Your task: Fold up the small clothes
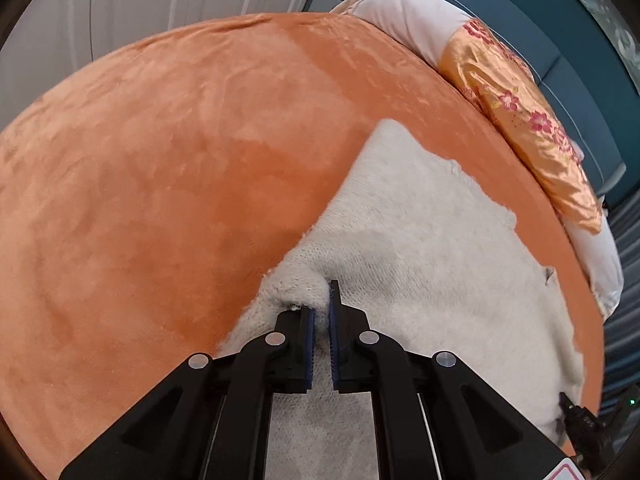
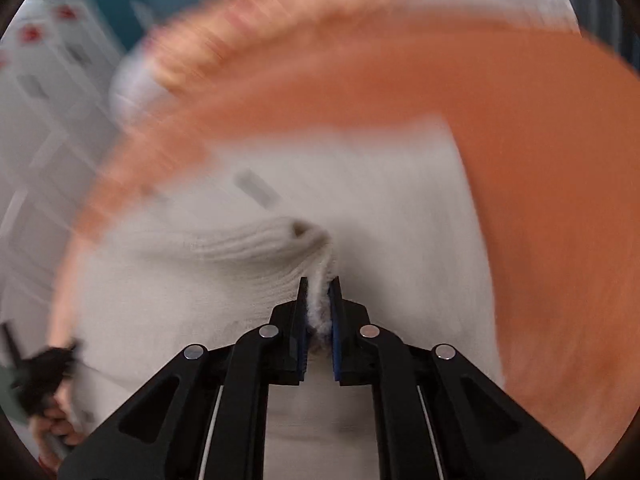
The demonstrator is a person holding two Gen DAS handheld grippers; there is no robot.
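Note:
A cream knit garment point(image 1: 420, 260) lies spread on an orange plush bedcover point(image 1: 160, 160). My left gripper point(image 1: 320, 304) is shut on a bunched fold at the garment's left edge, with knit pinched between the blue pads. In the right wrist view, which is motion-blurred, my right gripper point(image 2: 319, 300) is shut on a ribbed edge of the same garment point(image 2: 360, 200), and a tuft of knit shows between its jaws. The other gripper appears as a dark shape at the garment's far corner point(image 1: 580, 416), and likewise at the left of the right wrist view point(image 2: 44, 372) with a hand point(image 2: 52, 432) below it.
A rolled quilt with an orange floral satin panel point(image 1: 516, 112) lies along the far edge of the bed, against a blue headboard point(image 1: 580, 80). White wall panels point(image 1: 140, 8) stand behind. Bare orange cover point(image 2: 560, 200) stretches beside the garment.

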